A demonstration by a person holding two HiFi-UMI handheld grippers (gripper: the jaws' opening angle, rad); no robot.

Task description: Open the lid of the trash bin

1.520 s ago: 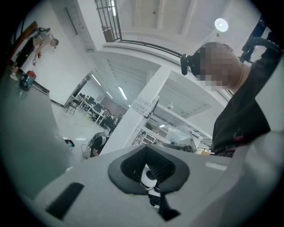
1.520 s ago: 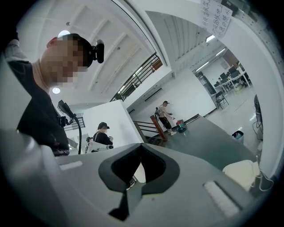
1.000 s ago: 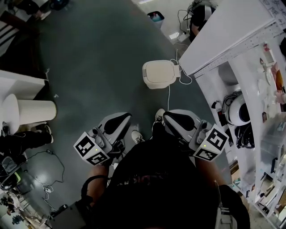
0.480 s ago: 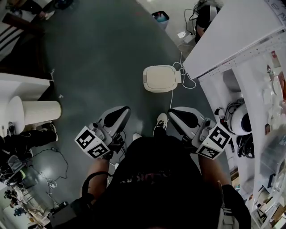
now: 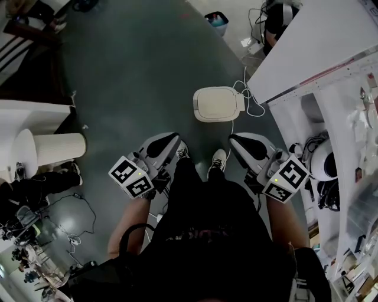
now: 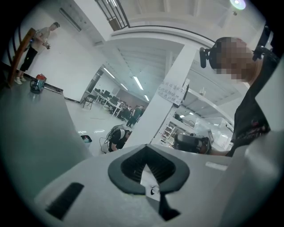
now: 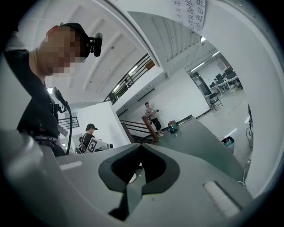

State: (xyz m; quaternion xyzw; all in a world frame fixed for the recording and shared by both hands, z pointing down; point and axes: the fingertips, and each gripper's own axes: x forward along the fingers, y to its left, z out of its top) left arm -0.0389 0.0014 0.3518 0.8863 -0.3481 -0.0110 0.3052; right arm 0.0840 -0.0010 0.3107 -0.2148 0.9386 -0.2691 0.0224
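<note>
The trash bin [image 5: 217,104] stands on the dark green floor ahead of my feet, and its cream lid lies flat and closed. My left gripper [image 5: 172,140] is held at waist height, short of the bin and to its left, jaws together with nothing in them. Short of the bin on the right, my right gripper [image 5: 235,140] is also shut and empty. Neither touches the bin. In the left gripper view the left gripper [image 6: 148,170] points level across the hall. The right gripper [image 7: 140,170] does the same in its own view. The bin is in neither gripper view.
A white cable [image 5: 251,106] loops on the floor right of the bin, under a white counter [image 5: 313,47]. Cluttered shelves [image 5: 348,165] run along the right. At the left stands a white cylinder [image 5: 56,147]. A small open bin [image 5: 216,19] and a crouching person [image 5: 277,17] are farther off.
I have stepped toward the bin. Both grippers moved forward and slightly down together, and the bin now sits closer in front of them. The lid stayed closed.
</note>
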